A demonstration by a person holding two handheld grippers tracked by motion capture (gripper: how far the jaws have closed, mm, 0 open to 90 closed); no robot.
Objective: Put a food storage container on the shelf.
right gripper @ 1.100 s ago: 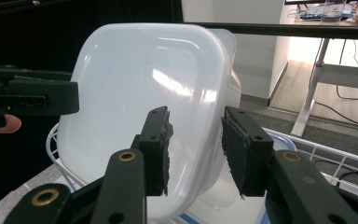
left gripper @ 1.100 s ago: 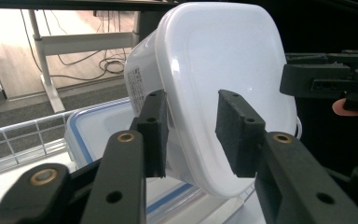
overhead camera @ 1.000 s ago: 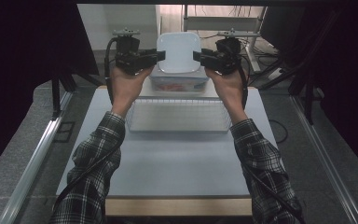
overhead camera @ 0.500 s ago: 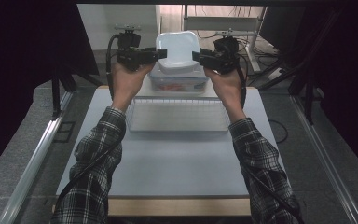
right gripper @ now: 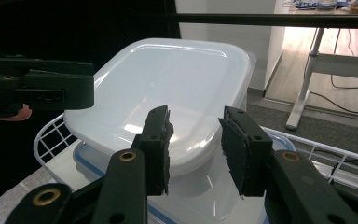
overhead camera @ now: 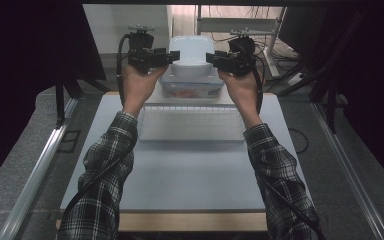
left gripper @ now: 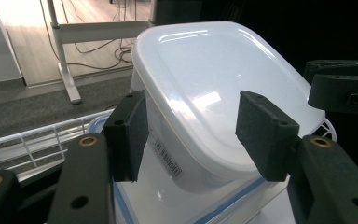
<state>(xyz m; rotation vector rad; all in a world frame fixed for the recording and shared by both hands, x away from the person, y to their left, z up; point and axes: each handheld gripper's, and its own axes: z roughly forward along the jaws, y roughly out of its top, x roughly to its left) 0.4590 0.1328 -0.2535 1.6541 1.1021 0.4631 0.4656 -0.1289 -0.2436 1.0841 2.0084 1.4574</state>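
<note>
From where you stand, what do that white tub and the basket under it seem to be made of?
The white tub looks like translucent plastic, glossy, with window glare on its smooth surface. The basket seems white-coated wire, judging by its thin crossing rods.

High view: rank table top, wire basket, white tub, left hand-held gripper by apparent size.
1. Table top, by far the largest.
2. Wire basket.
3. White tub; raised nearer the camera, so it may look bigger than it is.
4. Left hand-held gripper, smallest.

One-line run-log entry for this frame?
left gripper: open, at white tub | right gripper: open, opposite side | tub: over blue-lidded box
</note>
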